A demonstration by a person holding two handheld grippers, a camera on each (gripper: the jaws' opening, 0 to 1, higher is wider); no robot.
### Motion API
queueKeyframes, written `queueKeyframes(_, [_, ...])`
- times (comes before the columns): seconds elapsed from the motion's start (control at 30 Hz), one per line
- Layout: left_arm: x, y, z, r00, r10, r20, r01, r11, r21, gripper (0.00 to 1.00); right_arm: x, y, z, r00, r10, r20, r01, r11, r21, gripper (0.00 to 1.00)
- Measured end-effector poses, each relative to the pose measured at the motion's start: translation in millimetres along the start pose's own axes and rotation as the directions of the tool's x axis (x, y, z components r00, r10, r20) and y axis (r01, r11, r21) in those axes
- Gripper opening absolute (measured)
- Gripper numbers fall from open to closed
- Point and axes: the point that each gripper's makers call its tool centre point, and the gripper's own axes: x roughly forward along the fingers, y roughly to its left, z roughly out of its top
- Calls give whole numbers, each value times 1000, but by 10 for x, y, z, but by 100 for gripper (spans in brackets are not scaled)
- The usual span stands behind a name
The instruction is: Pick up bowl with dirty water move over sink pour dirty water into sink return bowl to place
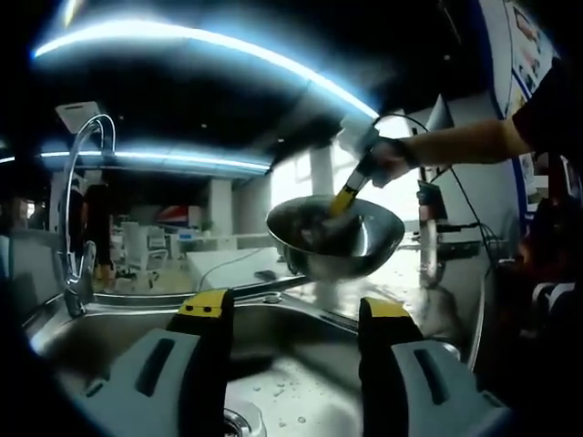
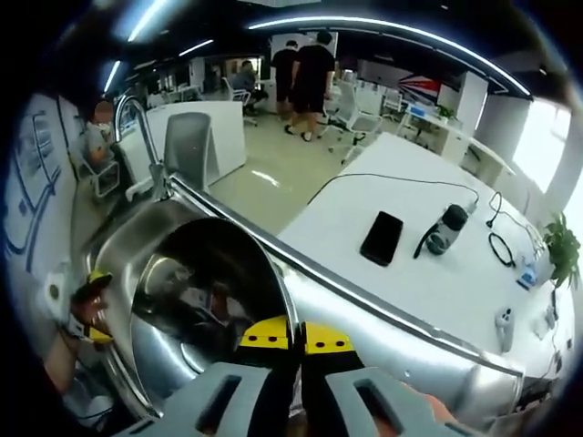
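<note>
1. Left gripper (image 1: pixel 296 319): jaws wide apart, nothing between them, held over the near part of the sink (image 1: pixel 109 332).
2. Sink basin wet, scattered droplets on the steel floor; drain (image 1: pixel 239 423) partly visible at the bottom edge between the jaws.
3. Faucet (image 1: pixel 77 196) at far left of the sink, tall arched neck, upright.
4. Bowl (image 1: pixel 335 238): steel, held in the air above the far right side of the sink, tilted, its opening turned toward the camera. Contents dark; cannot tell whether water remains inside.
5. Right gripper (image 1: pixel 349 193) in the left gripper view: comes in from the right, yellow-tipped jaws clamped on the bowl's far rim, a person's hand (image 1: pixel 390 157) behind it.
6. Right gripper view: right gripper (image 2: pixel 293 339) jaws nearly together, pinching the bowl (image 2: pixel 205 300) rim between the yellow pads.
7. Bowl interior faces left and down toward the sink (image 2: pixel 123 241); dark reflections inside.
8. Faucet (image 2: pixel 137 137) at the far end of the sink.
9. Left gripper (image 2: pixel 89 305) at the left edge, yellow tips only; state not readable from here.
10. White table (image 2: pixel 401 282) right of the sink carries a black phone (image 2: pixel 382 238), a dark cylindrical device (image 2: pixel 444 228) with a cable (image 2: pixel 392 177), and a small plant (image 2: pixel 563 250) at the far right.
11. People (image 2: pixel 305 73) standing in the far background.
</note>
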Motion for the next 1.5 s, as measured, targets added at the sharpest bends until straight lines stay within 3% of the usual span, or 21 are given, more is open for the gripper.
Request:
queueKeyframes(0.4, [3, 19, -1, 1000, 1, 1, -1, 1000, -15, 54, 76, 192, 213, 999, 9, 44, -7, 999, -40, 0])
queueKeyframes(0.73, [4, 25, -19, 1000, 8, -7, -8, 1000, -8, 54, 129, 193, 283, 998, 0, 68, 4, 998, -61, 0])
queueKeyframes(1.5, [10, 8, -44, 1000, 8, -20, -8, 1000, -4, 54, 139, 212, 455, 986, -85, 143, 111, 977, -183, 0])
